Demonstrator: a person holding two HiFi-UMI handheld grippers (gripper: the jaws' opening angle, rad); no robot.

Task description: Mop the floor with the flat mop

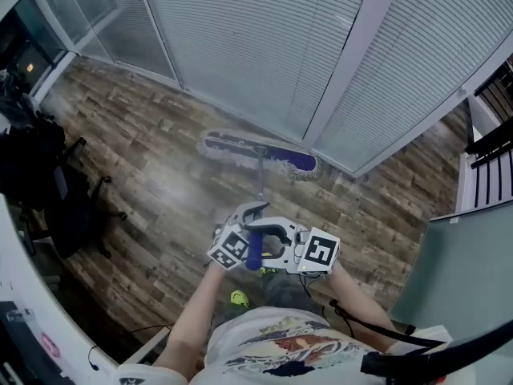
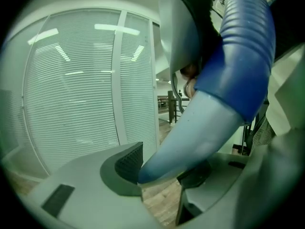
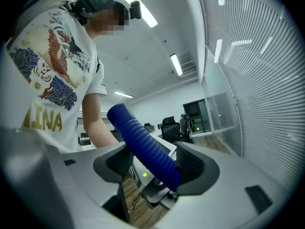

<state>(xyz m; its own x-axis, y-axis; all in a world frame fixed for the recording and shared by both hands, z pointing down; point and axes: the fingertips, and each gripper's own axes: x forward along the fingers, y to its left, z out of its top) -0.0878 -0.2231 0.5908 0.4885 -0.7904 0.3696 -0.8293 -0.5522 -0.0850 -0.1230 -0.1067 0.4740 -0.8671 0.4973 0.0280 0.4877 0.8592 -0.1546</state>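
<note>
Head view: both hand-held grippers met low of centre on the flat mop (image 1: 260, 184).

- Left hand-held gripper (image 1: 240, 235) sat at 9 o'clock of the handle. Its own view showed the left hand-held gripper (image 2: 162, 171) clenched on the pale shaft (image 2: 190, 132), with a pad against each side. The shaft ran up toward 1 o'clock into the blue ribbed grip (image 2: 245, 46).
- Right hand-held gripper (image 1: 282, 243) sat at 3 o'clock of the handle, just beside the left one. In its own view the right hand-held gripper (image 3: 155, 168) was closed on the blue ribbed grip (image 3: 145, 149). The grip crossed the gap on a slant from 11 o'clock down to 5 o'clock, lying on the pad at 3 o'clock and meeting the pad at 9 o'clock.
- Mop head (image 1: 256, 152) lay flat on the wood-plank floor (image 1: 144, 159) at 12 o'clock from the grippers. It was blue with a pale fringe, and close to the foot of the glass wall with blinds (image 1: 264, 46).
- The shaft ran straight from the mop head back to the grippers.
- Black office chair (image 1: 56, 191) stood at 9 o'clock, well apart from the mop.
- Dark railing (image 1: 490, 163) stood at 3 o'clock, by the frame edge.
- The person's printed T-shirt (image 1: 280, 347) was at 6 o'clock, and a yellow-green shoe (image 1: 239, 298) showed just below the grippers.
</note>
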